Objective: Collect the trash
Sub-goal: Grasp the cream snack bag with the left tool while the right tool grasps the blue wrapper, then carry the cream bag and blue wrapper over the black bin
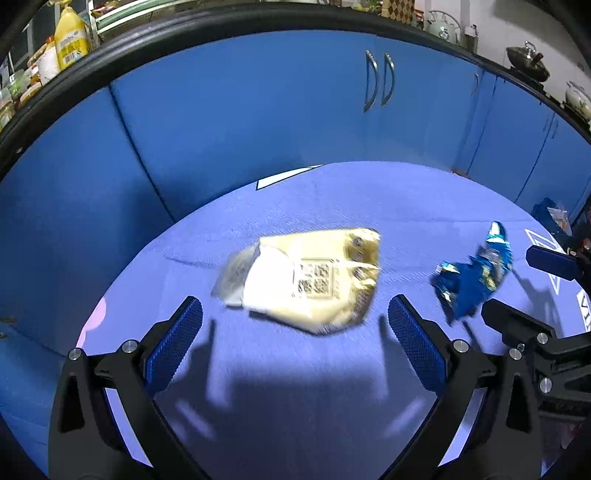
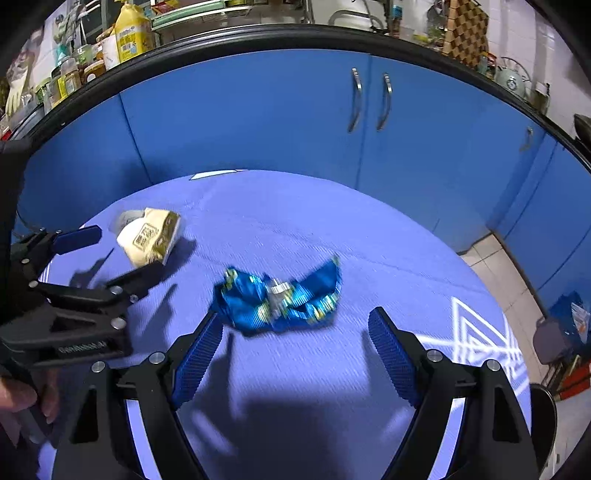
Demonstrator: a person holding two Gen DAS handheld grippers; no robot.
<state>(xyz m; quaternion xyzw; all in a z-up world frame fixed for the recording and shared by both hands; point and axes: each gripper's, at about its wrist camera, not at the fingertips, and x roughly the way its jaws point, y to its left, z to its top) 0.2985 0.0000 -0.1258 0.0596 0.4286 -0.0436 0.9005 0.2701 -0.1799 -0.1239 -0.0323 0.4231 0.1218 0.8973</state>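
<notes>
A crumpled yellow wrapper [image 1: 306, 277] with a white label lies on the blue-cloth table [image 1: 332, 199], just ahead of my open, empty left gripper [image 1: 295, 317]. A crumpled blue wrapper [image 1: 472, 277] lies to its right. In the right wrist view the blue wrapper [image 2: 280, 299] lies just ahead of my open, empty right gripper [image 2: 295, 325]. The yellow wrapper [image 2: 151, 236] sits at the far left there, between the fingers of the left gripper [image 2: 122, 254]. The right gripper [image 1: 517, 284] shows at the right edge of the left wrist view.
Blue cabinet doors with metal handles [image 2: 369, 99] stand behind the table. The counter above holds bottles and jars [image 2: 129, 29]. Tiled floor [image 2: 491, 254] and a dark bin with blue bags [image 2: 565, 328] lie to the right of the table.
</notes>
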